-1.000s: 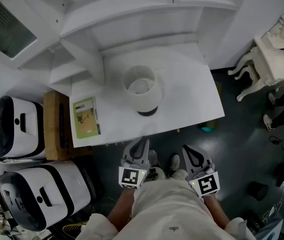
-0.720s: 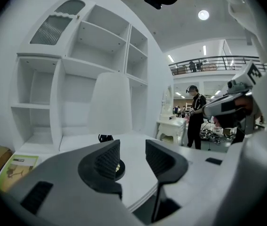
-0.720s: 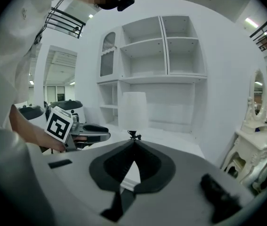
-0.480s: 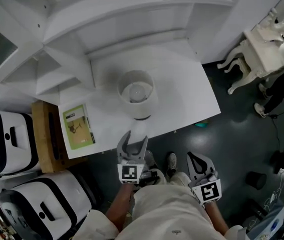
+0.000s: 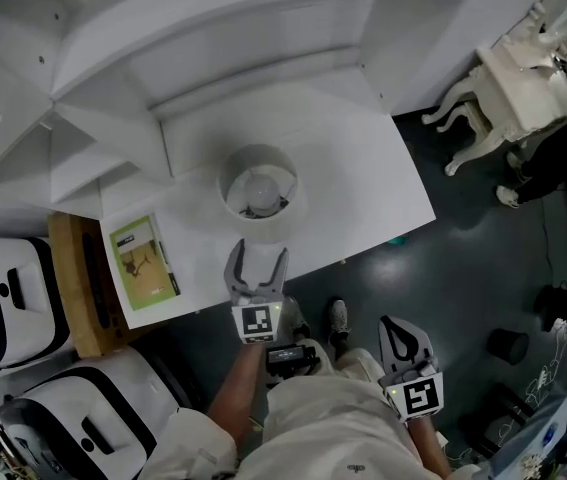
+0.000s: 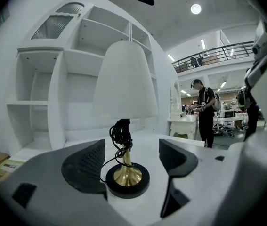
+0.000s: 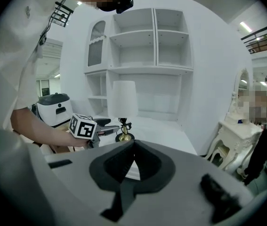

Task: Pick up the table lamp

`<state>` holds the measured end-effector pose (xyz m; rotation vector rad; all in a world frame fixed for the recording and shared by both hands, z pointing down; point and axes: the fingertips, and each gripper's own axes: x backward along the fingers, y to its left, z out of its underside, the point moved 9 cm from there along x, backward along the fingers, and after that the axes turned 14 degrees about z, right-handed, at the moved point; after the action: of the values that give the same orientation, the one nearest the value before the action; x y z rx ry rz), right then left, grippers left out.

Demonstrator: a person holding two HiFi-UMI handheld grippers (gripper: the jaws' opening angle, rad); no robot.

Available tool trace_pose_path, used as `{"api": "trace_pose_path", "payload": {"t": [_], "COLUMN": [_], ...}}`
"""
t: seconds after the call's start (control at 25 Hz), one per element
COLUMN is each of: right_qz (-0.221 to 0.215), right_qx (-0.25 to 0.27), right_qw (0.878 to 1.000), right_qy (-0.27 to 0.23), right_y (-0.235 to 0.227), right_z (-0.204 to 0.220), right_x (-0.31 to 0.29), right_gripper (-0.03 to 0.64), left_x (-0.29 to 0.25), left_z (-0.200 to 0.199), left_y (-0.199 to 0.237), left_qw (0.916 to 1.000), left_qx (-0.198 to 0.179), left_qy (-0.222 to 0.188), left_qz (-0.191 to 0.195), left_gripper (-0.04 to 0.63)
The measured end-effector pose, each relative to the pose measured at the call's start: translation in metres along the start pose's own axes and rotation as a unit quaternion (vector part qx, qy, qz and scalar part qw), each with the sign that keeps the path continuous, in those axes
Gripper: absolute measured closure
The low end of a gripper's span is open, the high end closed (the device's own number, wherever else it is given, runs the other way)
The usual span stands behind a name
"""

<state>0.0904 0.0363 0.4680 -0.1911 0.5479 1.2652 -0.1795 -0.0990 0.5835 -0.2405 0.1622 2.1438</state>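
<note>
Left gripper [image 5: 258, 253] at table [image 5: 363, 168] edge, jaws just opened wide; table lamp [image 5: 256, 186] base just ahead, untouched. Right gripper [image 5: 395, 324] jaws together, empty.

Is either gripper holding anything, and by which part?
Nothing. Left gripper, jaws just opening, has the brass base of the white-shaded table lamp between them untouched; right gripper shut, empty.
</note>
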Motion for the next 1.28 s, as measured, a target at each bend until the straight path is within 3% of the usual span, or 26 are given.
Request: {"api": "trace_pose_path", "payload": {"t": [0.32,0.8,1.28], "right_qz": [0.012,0.025,0.02], "right_qx": [-0.023,-0.035,-0.034], "right_qw": [1.0,0.998,0.998], "right_qy": [0.015,0.04,0.049], "right_y": [-0.002,-0.009,-0.006], "right_z": [0.006,0.02,0.026], "right_x": [0.0,0.004,0.006], "right_gripper": [0.604,0.604,0.604], "left_x": [-0.044,-0.083,-0.105], "left_z": [0.026,0.027,0.022], "left_y": [0.012,0.029,0.039], "left_qw": [1.0,0.9998,0.9998], "left_qx": [0.0,-0.016,0.004], "left_qy": [0.009,-0.008,-0.02], "left_qz": [-0.003,-0.006,0.003], "left_gripper": [0.232,0.232,0.234]}}
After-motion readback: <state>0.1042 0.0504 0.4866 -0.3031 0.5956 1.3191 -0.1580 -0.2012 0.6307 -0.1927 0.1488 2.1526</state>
